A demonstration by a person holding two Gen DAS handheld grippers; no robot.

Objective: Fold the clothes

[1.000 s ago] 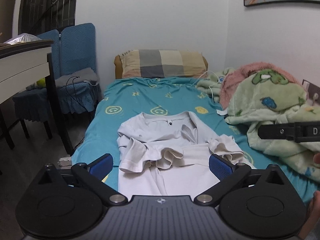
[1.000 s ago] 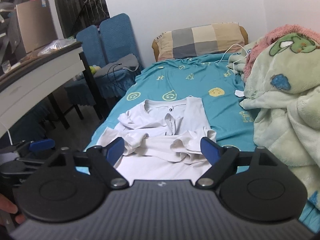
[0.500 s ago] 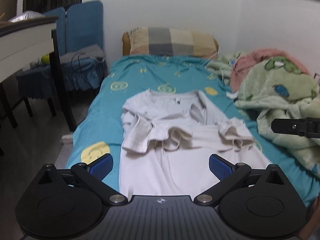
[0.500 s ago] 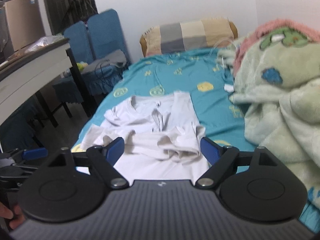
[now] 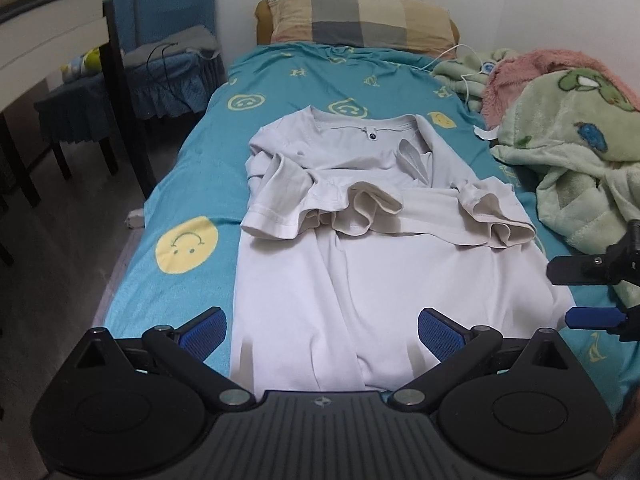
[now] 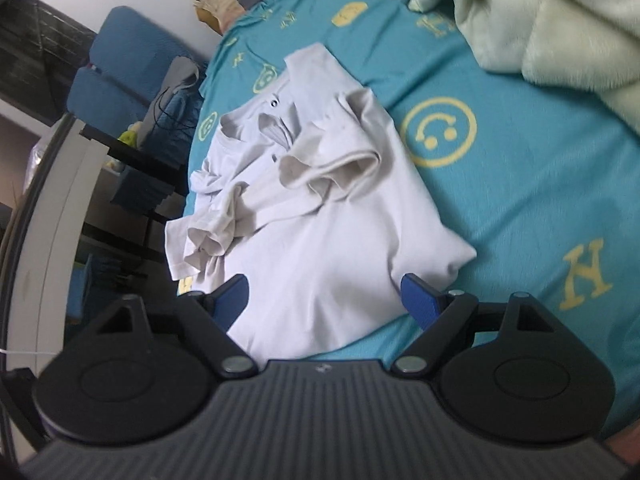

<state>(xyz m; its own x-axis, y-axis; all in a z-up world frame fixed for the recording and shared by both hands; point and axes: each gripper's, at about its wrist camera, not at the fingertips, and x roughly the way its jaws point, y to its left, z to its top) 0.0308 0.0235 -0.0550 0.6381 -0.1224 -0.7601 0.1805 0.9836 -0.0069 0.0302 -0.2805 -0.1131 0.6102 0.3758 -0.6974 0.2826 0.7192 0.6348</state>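
Note:
A pale grey T-shirt [image 5: 360, 248] lies on the teal bed sheet [image 5: 188, 184], collar toward the pillow, both sleeves folded in over the chest. My left gripper [image 5: 320, 330] hovers open above the shirt's hem with nothing between its blue pads. In the right wrist view the same shirt [image 6: 332, 232] appears tilted, and my right gripper [image 6: 326, 300] is open just above its lower right corner. The right gripper's fingers [image 5: 592, 292] also show at the right edge of the left wrist view, beside the shirt's right side.
A checked pillow [image 5: 360, 20] lies at the head of the bed. A heap of green and pink blankets [image 5: 568, 120] fills the bed's right side. Blue chairs [image 5: 160, 52] and a desk [image 5: 48, 36] stand left of the bed, with floor between.
Both grippers have moved forward and down toward the shirt's lower part. The right gripper has rolled and dropped close to the shirt's lower right corner. Both stay open.

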